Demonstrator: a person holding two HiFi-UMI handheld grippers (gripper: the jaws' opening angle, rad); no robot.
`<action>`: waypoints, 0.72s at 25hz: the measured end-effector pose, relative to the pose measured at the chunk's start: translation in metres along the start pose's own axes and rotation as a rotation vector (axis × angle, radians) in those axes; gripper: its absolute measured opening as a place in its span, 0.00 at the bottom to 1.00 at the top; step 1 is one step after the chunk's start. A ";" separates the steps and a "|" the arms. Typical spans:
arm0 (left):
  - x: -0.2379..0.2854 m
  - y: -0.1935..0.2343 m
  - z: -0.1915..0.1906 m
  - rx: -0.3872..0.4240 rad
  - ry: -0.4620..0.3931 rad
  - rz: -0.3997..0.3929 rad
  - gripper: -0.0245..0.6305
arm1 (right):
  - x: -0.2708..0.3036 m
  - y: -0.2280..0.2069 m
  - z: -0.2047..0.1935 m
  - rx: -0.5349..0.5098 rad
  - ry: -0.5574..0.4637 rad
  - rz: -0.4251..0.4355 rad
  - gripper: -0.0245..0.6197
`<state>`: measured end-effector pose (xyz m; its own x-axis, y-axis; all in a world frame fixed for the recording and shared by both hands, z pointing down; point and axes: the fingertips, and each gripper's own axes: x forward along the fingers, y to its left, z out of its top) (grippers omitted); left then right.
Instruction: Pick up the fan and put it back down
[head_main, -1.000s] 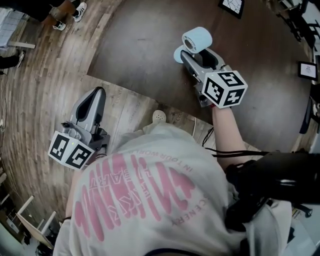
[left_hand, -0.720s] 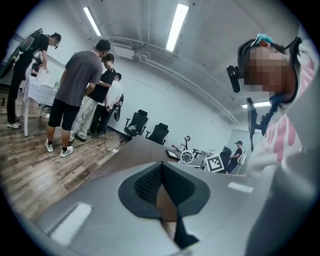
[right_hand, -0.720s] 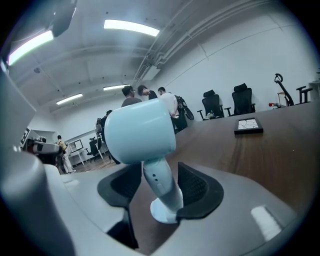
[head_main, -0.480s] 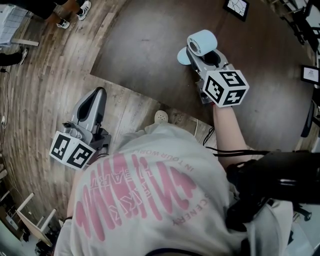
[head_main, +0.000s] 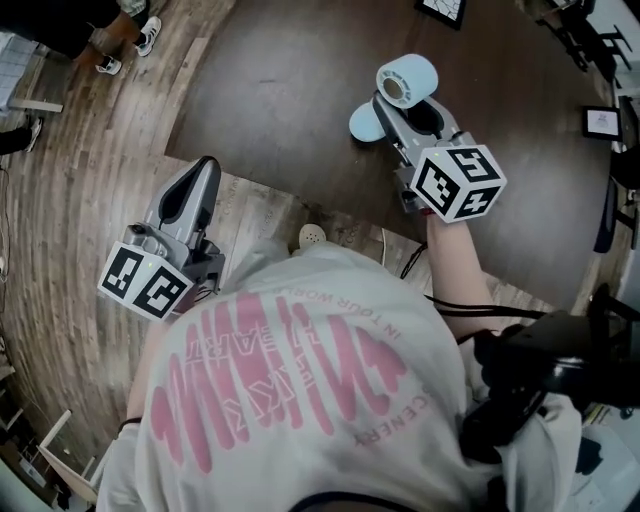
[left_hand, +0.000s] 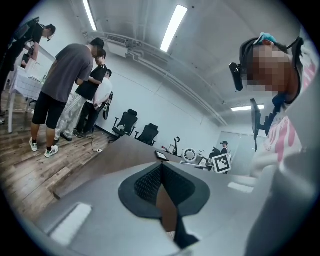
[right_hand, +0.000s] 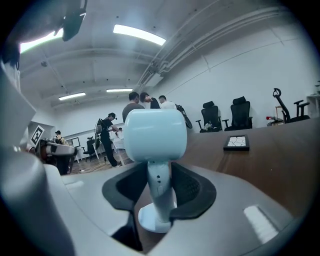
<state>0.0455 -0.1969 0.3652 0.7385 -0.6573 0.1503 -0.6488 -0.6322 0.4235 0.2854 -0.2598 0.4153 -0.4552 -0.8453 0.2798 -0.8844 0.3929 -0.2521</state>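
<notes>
Pale-blue fan (head_main: 407, 80): 1 unit, stem being clamped by the right gripper (right_hand: 159, 192), whose jaws have just been closing on it, base apparently lifting off the brown table (head_main: 280, 80), pick-up half underway; left gripper (left_hand: 161, 182) idling, jaws together, empty.

I count one fan (head_main: 405, 80) and one dark bench (head_main: 280, 90). There are two grippers: the left gripper (head_main: 203, 170), and the right gripper (head_main: 390, 102), whose jaws have just been closing with the fan's stem between them. Marker cubes number two, the left cube (head_main: 145, 280) and the right cube (head_main: 460, 182). Two black-framed boards lie on the bench, the top board (head_main: 440, 8) and the side board (head_main: 603, 122). The right gripper view gives me two office chairs, the first chair (right_hand: 211, 117) and the second chair (right_hand: 240, 114). The left gripper view shows three people in one standing group (left_hand: 80, 85).
</notes>
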 end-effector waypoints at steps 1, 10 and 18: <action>0.002 -0.002 0.002 -0.001 -0.002 -0.015 0.06 | -0.007 0.003 0.005 -0.007 -0.009 -0.007 0.27; 0.040 -0.020 0.031 0.044 -0.002 -0.203 0.06 | -0.066 0.024 0.058 -0.043 -0.122 -0.093 0.27; 0.013 -0.029 0.068 0.060 0.036 -0.370 0.06 | -0.127 0.096 0.097 -0.006 -0.260 -0.193 0.27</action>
<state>0.0615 -0.2146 0.2940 0.9303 -0.3657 0.0283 -0.3456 -0.8479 0.4020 0.2683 -0.1499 0.2654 -0.2378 -0.9683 0.0758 -0.9528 0.2174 -0.2120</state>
